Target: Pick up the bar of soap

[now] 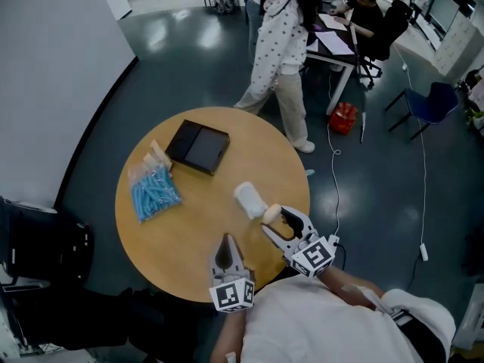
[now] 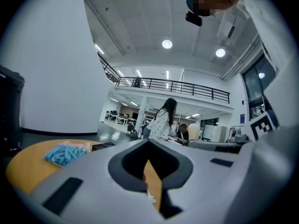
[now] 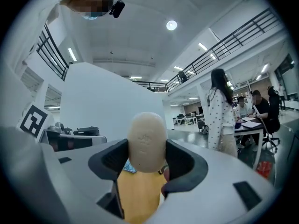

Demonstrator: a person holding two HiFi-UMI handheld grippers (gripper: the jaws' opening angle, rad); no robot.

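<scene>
The right gripper (image 1: 277,222) clamps an oval beige bar of soap (image 3: 146,141) between widely spread jaws over the near side of a round wooden table (image 1: 189,233), close to a white wrapped bundle (image 1: 249,200), while the left gripper (image 1: 227,244) hangs alongside, jaws pinched together and empty

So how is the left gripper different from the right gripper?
The right gripper is clamped on the bar of soap; the left gripper is shut and holds nothing. The right gripper's jaws stand wide apart; the left gripper's jaws meet at the tip. Both are at the near edge of the round table.
</scene>
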